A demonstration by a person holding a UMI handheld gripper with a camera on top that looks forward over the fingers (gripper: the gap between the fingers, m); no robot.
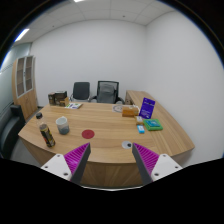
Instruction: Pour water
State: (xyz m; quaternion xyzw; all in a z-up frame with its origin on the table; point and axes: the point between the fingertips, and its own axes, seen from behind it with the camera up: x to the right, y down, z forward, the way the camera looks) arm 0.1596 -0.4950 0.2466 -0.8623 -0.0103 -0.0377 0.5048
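Note:
On the left part of the wooden table (105, 128) stands a dark bottle (47, 135), upright. A grey cup (62, 125) sits just right of it and slightly farther back. A small red round coaster (88, 132) lies on the table right of the cup. My gripper (110, 150) hovers above the table's near edge, well short of the bottle and cup. Its fingers are open and wide apart, with nothing between them; the pink pads (76, 158) show on the inner faces.
A small white object (127, 145) lies just ahead of the right finger. A purple sign (147, 108), teal items (153, 126) and a brown box (130, 111) stand at the right. Boxes (58, 99) lie at the far left; two office chairs (81, 91) and a cabinet (25, 85) stand beyond.

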